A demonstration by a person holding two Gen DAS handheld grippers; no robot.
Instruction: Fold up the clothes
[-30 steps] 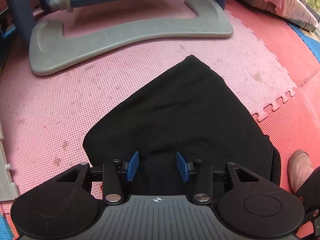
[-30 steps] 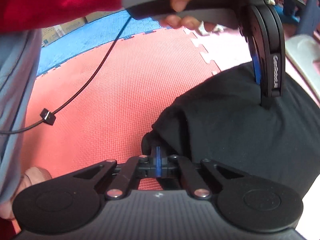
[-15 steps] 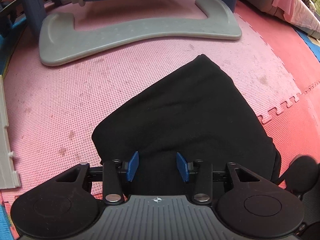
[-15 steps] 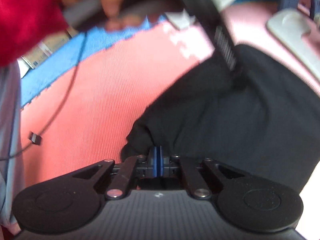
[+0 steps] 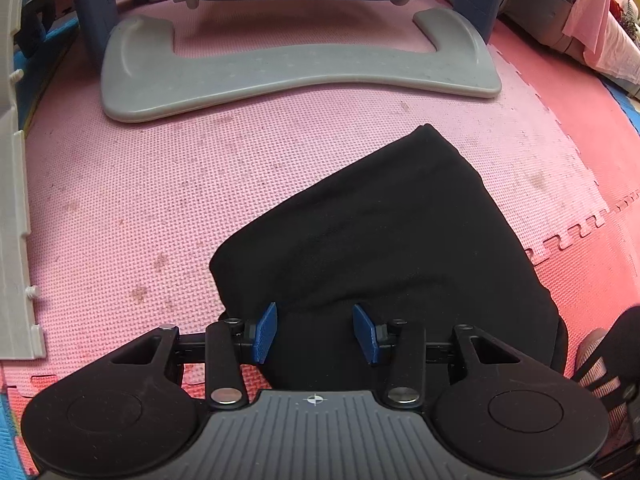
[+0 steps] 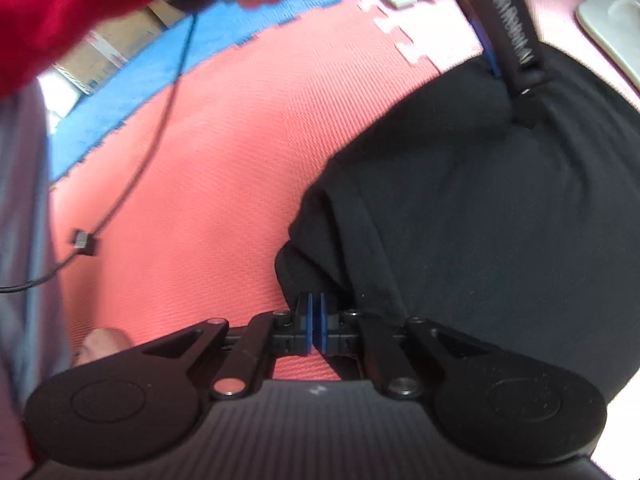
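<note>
A black garment (image 5: 384, 240) lies folded on the pink foam mat (image 5: 160, 200). My left gripper (image 5: 316, 332) is open, its blue pads (image 5: 266, 330) straddling the garment's near edge with cloth between them but not pinched. In the right wrist view the same garment (image 6: 500, 220) fills the right half, and the left gripper (image 6: 520, 92) comes down from above and touches its far part. My right gripper (image 6: 316, 320) is shut at the garment's bunched near-left corner, with the cloth edge drawn up to the fingertips.
A grey plastic base (image 5: 296, 76) of a blue-framed seat stands beyond the garment. A white plastic panel (image 5: 12, 220) lines the left edge. A foot (image 5: 596, 360) shows at the right. A red sleeve (image 6: 60, 12) and a black cable (image 6: 160, 112) hang over the red mat (image 6: 200, 180).
The left gripper has drifted left and back over the garment, still open. The right gripper stays shut at the corner while its view has swung, and the corner cloth looks more bunched.
</note>
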